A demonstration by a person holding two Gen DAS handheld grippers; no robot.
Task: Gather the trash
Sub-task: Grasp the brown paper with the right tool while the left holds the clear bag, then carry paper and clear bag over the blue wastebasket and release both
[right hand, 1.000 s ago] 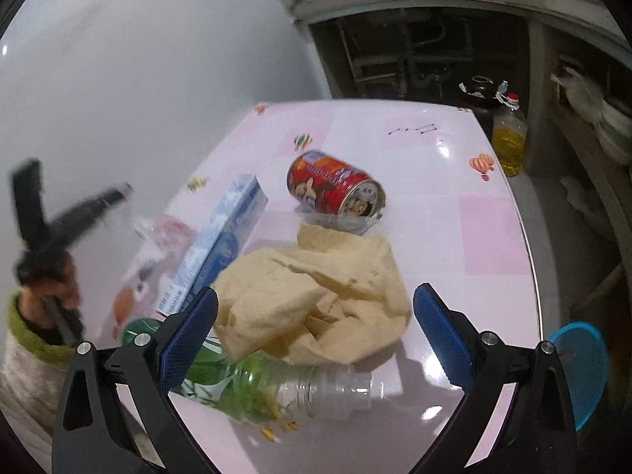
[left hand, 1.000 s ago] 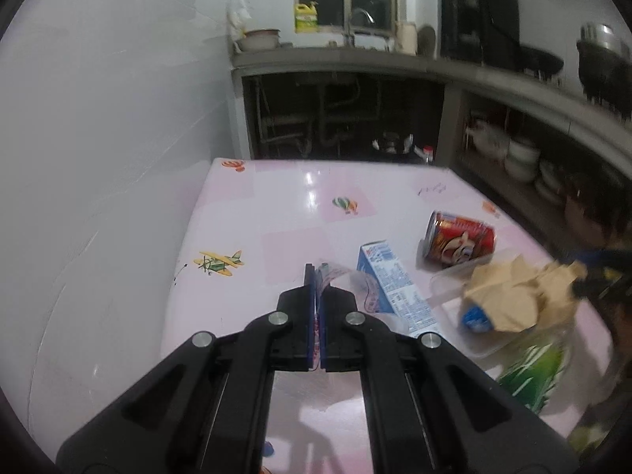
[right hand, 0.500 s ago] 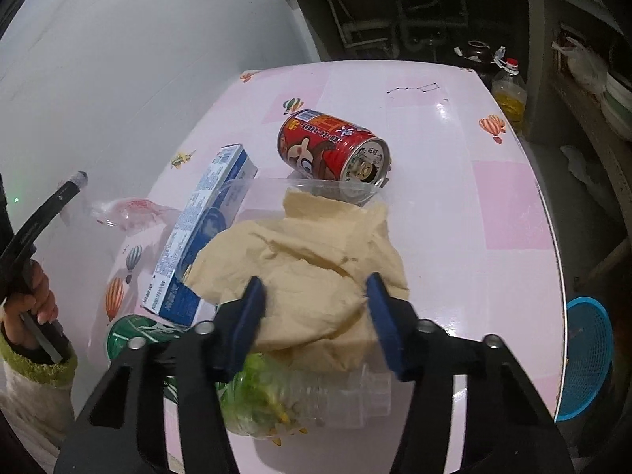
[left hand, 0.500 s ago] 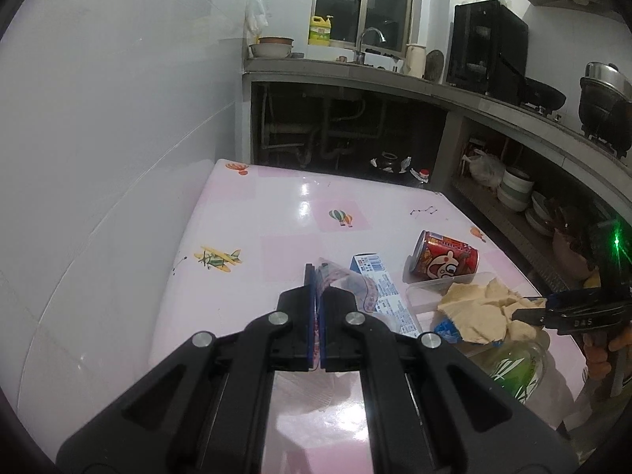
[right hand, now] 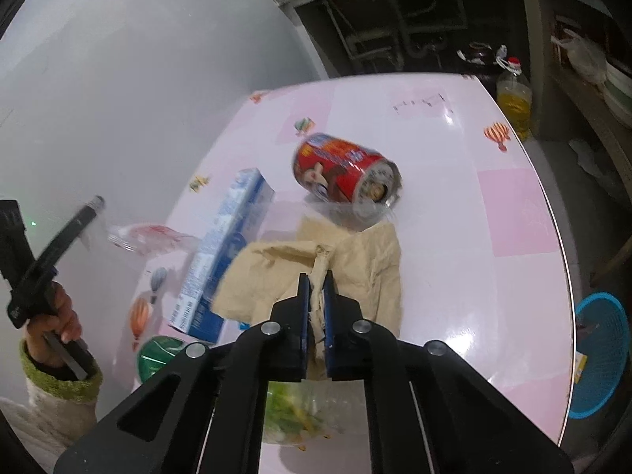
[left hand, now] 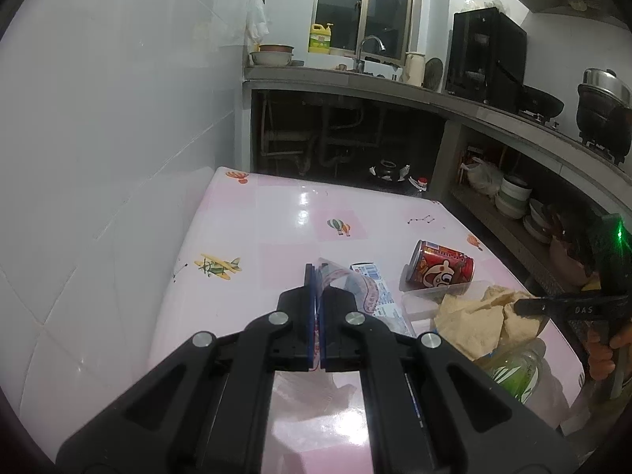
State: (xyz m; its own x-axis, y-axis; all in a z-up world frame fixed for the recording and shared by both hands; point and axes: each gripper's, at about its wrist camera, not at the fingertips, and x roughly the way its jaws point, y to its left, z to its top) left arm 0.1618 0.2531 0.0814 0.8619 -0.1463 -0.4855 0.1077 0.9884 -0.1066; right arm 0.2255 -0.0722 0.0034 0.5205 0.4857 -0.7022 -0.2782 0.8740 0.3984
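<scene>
We hold two black grippers above a glossy pink table (left hand: pixel 276 237) printed with small balloons and planes. Our right gripper (right hand: pixel 316 288) has its jaws clenched on a fold of the crumpled beige paper napkin (right hand: pixel 355 260); the paper is bunched up between the blue pads and the rest of the napkin spreads out in front of the fingers. In the left wrist view we see the same napkin (left hand: pixel 470 316) at the right edge of the table, with the dark tip of the right gripper (left hand: pixel 529 308) on it.

Our left gripper (left hand: pixel 316 276) is also closed, and a thin clear plastic wrapper with red print (left hand: pixel 347 280) is pinched between its pads; the loose part of the wrapper hangs out beyond the fingertips. From the right wrist view this wrapper (right hand: pixel 154 237) shows at the tip of the left gripper (right hand: pixel 94 203), which a hand (right hand: pixel 59 316) in a green cuff holds.

The other trash lies on the table. A red drink can (right hand: pixel 343 173) lies on its side, just behind the napkin. A blue and white carton (right hand: pixel 225 252) lies flat just beside the napkin, at its left. A green plastic bottle (right hand: pixel 292 414) lies partly under the napkin, close to us. A clear plastic box (left hand: pixel 426 300) is between the can and the napkin. A blue plastic basket (right hand: pixel 600 355) stands on the floor at the right of the table.
</scene>
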